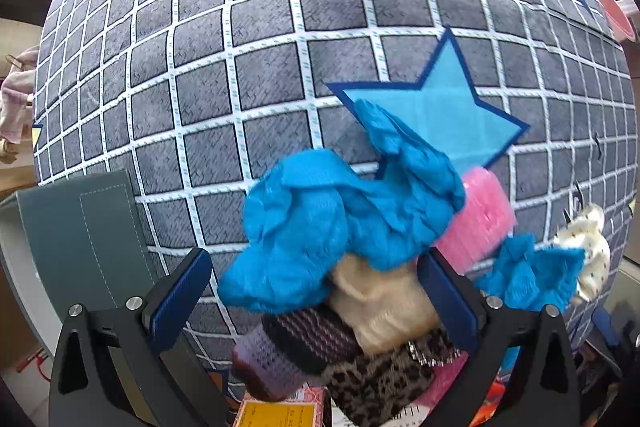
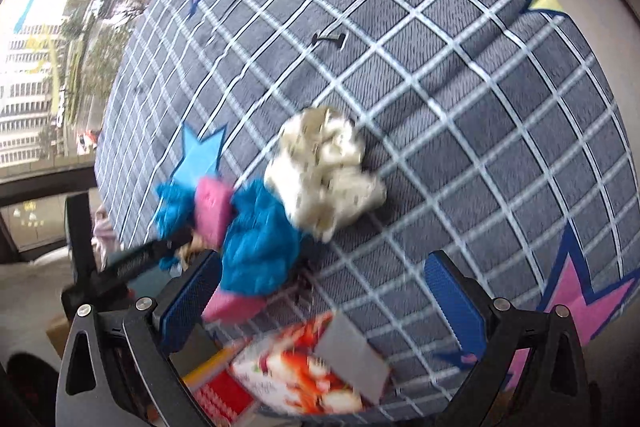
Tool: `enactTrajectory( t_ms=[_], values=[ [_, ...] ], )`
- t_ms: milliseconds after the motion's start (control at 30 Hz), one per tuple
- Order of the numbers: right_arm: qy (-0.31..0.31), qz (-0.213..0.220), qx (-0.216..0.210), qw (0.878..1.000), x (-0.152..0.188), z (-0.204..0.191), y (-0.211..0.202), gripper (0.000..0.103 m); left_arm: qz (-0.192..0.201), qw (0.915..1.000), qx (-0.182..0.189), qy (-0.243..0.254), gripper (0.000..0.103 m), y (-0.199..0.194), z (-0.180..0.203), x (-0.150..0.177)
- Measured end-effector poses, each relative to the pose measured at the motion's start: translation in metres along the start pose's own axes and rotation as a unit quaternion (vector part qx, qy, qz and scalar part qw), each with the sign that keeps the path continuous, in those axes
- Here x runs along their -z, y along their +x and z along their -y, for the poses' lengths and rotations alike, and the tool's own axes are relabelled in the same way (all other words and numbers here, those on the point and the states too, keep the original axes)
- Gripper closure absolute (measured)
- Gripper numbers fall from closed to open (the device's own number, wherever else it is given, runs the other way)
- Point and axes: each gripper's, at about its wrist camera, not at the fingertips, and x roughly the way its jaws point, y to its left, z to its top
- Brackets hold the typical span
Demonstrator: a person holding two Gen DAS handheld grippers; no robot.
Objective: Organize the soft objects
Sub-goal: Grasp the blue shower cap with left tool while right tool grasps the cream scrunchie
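A pile of soft things lies on a grey checked bedspread [image 1: 260, 67] with star patches. In the left wrist view a crumpled blue cloth [image 1: 320, 223] lies on top of a cream knit piece [image 1: 384, 303], a striped purple sock [image 1: 300, 347], a leopard-print cloth [image 1: 384, 383] and a pink item [image 1: 480, 223]. My left gripper [image 1: 316, 291] is open around the pile. In the right wrist view a cream dotted cloth [image 2: 328, 175] lies beside the blue cloth [image 2: 260, 247] and pink item [image 2: 212, 211]. My right gripper [image 2: 324, 299] is open and empty just short of them.
A grey-green box [image 1: 80, 239] stands at the left of the bed. Printed packets [image 2: 304, 383] lie at the bed's near edge. A pink basin [image 1: 612, 11] sits at the far right. A window [image 2: 48, 39] is behind the bed.
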Motion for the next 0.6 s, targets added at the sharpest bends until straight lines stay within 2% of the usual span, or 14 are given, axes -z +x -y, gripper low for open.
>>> enactTrajectory(
  t_ms=[167, 267, 367, 467, 500, 600],
  values=[
    [0.005, 0.011, 0.031, 0.999, -0.027, -0.003, 0.028, 0.001, 0.008, 0.9998, -0.011, -0.016, 0.0, 0.006, -0.006, -0.018],
    [0.0, -0.007, 0.061, 0.998, -0.031, 0.004, 0.042, 0.001, 0.012, 0.9993, -0.012, -0.033, 0.0, 0.006, -0.016, -0.031],
    [-0.007, -0.011, 0.096, 0.995, -0.026, 0.024, 0.04, 0.001, 0.01, 0.9989, -0.008, -0.045, 0.0, 0.004, -0.031, -0.047],
    [-0.006, 0.008, 0.144, 0.989, -0.019, 0.053, 0.021, 0.001, 0.012, 0.9985, 0.006, -0.053, 0.0, 0.002, -0.043, -0.058],
    [-0.002, 0.014, 0.145, 0.989, -0.018, 0.06, 0.015, 0.001, 0.013, 0.9985, 0.006, -0.053, 0.0, 0.001, -0.043, -0.06],
    [0.005, 0.025, 0.11, 0.994, -0.017, 0.076, -0.002, 0.001, 0.01, 0.9988, 0.006, -0.047, 0.0, 0.001, -0.038, -0.068]
  ],
)
